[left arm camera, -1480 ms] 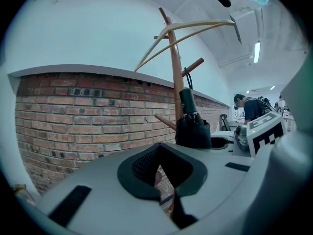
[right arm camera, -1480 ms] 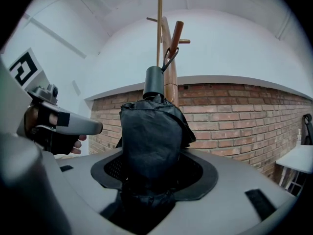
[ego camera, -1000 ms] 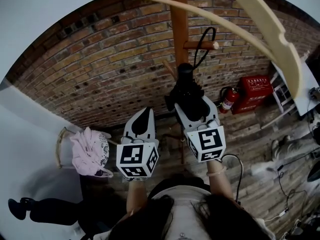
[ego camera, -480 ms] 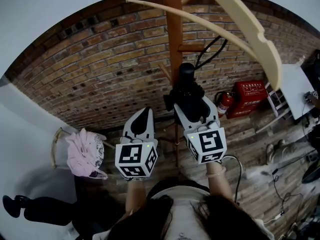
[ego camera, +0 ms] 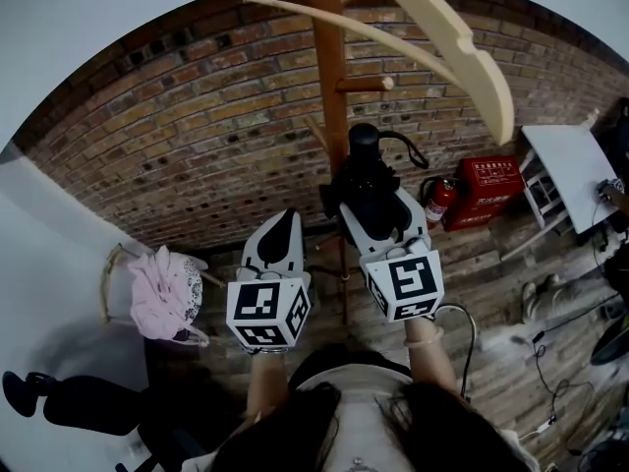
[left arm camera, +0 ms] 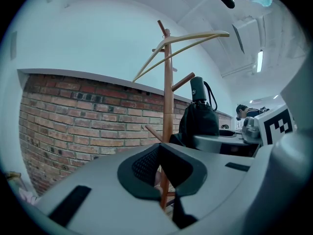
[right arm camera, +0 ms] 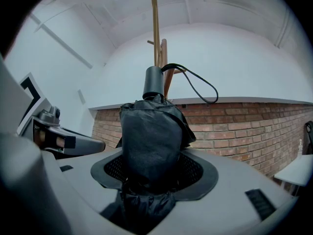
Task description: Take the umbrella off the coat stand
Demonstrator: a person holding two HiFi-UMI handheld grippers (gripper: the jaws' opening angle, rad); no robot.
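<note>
My right gripper [right arm camera: 152,175] is clamped on the folded black umbrella [right arm camera: 151,131]. It is held upright, handle uppermost, just in front of the wooden coat stand [ego camera: 327,77]. Its strap loop [right arm camera: 198,87] hangs beside the handle. My left gripper [left arm camera: 164,168] is pressed together, holding nothing, beside the right.

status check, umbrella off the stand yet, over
left gripper shut, empty. right gripper shut on folded umbrella. strap loop looks clear of the peg. coat stand just beyond.
</note>
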